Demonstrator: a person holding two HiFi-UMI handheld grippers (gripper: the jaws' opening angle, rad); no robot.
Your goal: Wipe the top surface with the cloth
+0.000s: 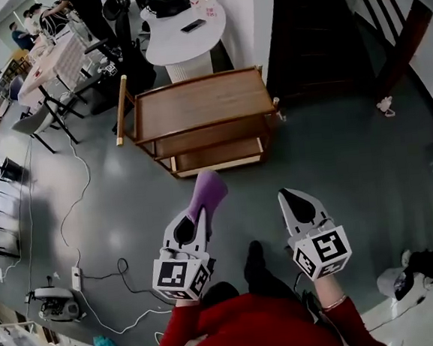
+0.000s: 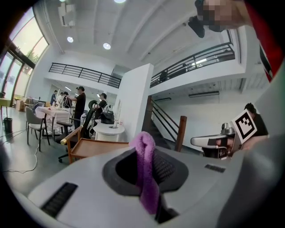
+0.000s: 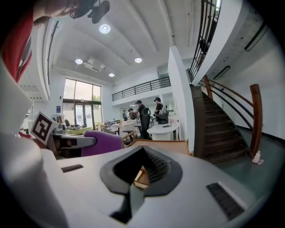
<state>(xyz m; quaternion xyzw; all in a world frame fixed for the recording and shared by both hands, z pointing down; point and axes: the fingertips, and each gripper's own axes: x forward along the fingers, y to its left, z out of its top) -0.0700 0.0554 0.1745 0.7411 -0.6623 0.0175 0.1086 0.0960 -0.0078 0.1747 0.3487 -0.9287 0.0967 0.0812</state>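
Head view: cloth (image 1: pixel 207 193) in hand-held gripper (image 1: pixel 198 213)

A large, high-ceilinged hall with a glossy grey floor (image 1: pixel 336 165). At the far middle stands a white square pillar (image 1: pixel 252 15). To its left is a round white table (image 1: pixel 182 36) with a black office chair (image 1: pixel 136 70) just beside it. A dark wooden staircase (image 3: pixel 222 133) rises on the right. A thin white cable (image 1: pixel 78 180) trails over the floor on the left. Round ceiling lights (image 3: pixel 104 29) glow overhead. A railed upper balcony (image 2: pixel 84 73) and tall bright windows (image 3: pixel 82 104) lie far off.

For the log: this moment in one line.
left gripper: shut on purple cloth | right gripper: shut, empty | cart: ahead, untouched
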